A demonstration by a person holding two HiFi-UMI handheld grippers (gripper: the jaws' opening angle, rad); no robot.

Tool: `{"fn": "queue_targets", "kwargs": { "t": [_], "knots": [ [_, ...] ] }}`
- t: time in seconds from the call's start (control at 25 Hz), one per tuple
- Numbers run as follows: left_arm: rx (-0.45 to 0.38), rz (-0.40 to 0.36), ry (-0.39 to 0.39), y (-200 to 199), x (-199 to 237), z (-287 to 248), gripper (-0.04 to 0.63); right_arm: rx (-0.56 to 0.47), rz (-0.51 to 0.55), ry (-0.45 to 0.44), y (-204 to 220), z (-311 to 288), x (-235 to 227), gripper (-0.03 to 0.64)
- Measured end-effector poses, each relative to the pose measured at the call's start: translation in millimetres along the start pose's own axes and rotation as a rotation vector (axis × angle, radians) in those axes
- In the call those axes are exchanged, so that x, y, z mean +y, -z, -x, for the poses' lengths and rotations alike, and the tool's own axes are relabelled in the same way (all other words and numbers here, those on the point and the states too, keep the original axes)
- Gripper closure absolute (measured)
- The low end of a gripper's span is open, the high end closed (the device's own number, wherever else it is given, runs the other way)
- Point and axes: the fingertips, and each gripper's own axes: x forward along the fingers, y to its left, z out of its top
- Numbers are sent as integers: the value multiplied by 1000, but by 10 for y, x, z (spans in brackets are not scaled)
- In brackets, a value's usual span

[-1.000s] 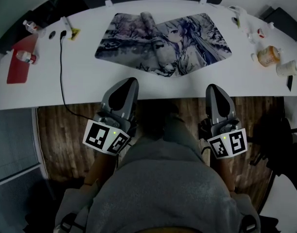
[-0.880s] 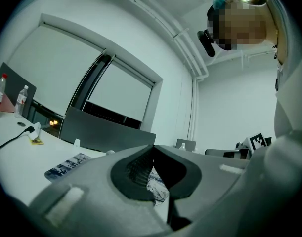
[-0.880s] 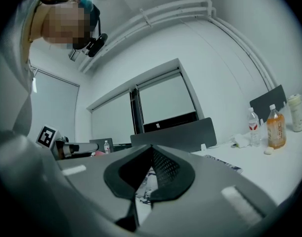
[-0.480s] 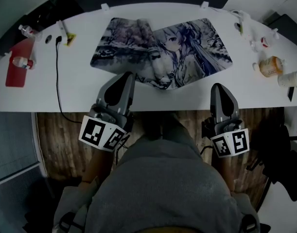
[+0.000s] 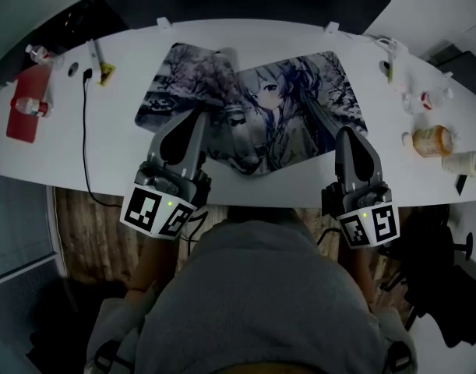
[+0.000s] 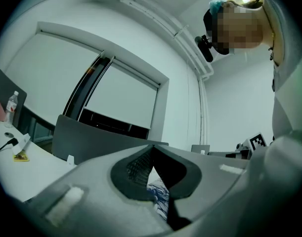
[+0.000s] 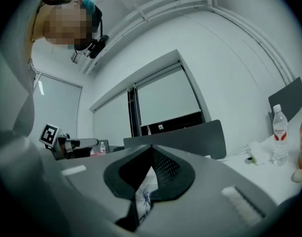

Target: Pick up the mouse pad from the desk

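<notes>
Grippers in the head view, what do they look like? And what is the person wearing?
Both the left gripper and right gripper are grey, smooth and tapering to a rounded tip, with dark ribbed pads inside. Each carries a white cube with black square markers. The person wears a grey top.

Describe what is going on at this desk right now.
A person is at the white desk with tongs in each hand. The left tongs and right tongs are both shut and empty, held over the near edge of the printed mouse pad. The pad lies on the desk, not yet gripped or lifted.
</notes>
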Motion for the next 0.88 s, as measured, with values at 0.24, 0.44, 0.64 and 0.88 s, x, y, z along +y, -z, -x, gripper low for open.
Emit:
{"fn": "queue_targets", "kwargs": {
  "t": [0.24, 0.44, 0.64, 0.88],
  "knots": [
    [-13, -46, 0, -11, 44, -161, 597, 28, -5, -53, 68, -185, -181, 617],
    [23, -76, -36, 73, 154, -194, 597, 66, 6, -105, 147, -342, -219, 618],
    [85, -70, -51, 219, 311, -144, 595, 105, 17, -82, 284, -402, -232, 618],
    [174, -100, -72, 468, 521, -79, 595, 202, 40, -90, 623, -372, -292, 581]
  ]
}}
